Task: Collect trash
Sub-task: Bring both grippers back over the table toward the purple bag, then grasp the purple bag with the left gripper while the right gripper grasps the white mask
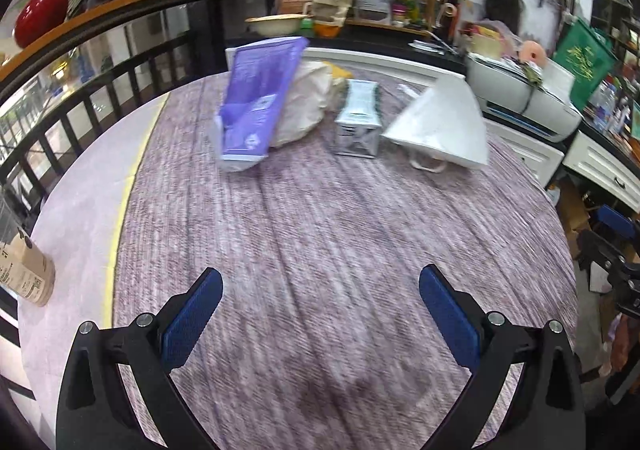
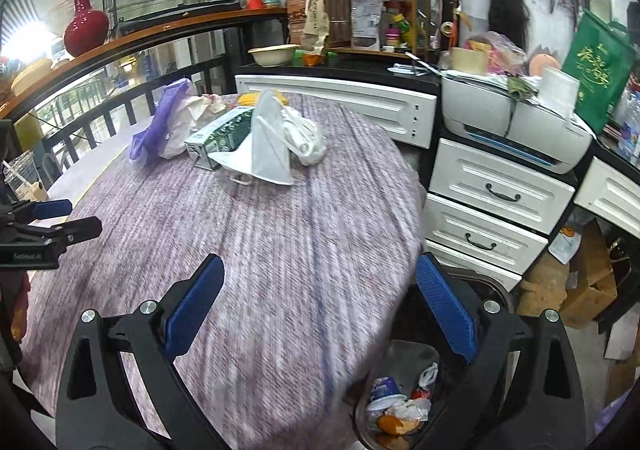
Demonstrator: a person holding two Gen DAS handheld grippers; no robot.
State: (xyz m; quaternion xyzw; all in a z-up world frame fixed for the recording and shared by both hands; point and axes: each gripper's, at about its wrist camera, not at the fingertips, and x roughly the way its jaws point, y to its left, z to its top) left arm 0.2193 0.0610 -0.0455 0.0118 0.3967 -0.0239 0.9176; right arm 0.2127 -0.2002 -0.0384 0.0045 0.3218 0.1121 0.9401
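Right-wrist view showed the worktop [image 2: 248,250] with trash heaped at its far edge: white bag [image 2: 266,146], purple pouch [image 2: 158,122], carton [image 2: 220,136]. Both hand-held grippers, left [image 1: 320,314] and right [image 2: 318,306], gaped empty; grabbing one piece risked toppling others past the bin [image 2: 400,402].

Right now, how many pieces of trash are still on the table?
6 visible: purple pouch, crumpled white paper, silver carton, white paper bag, white plastic bag behind it, brown cup at the left edge. A yellow item is partly hidden.
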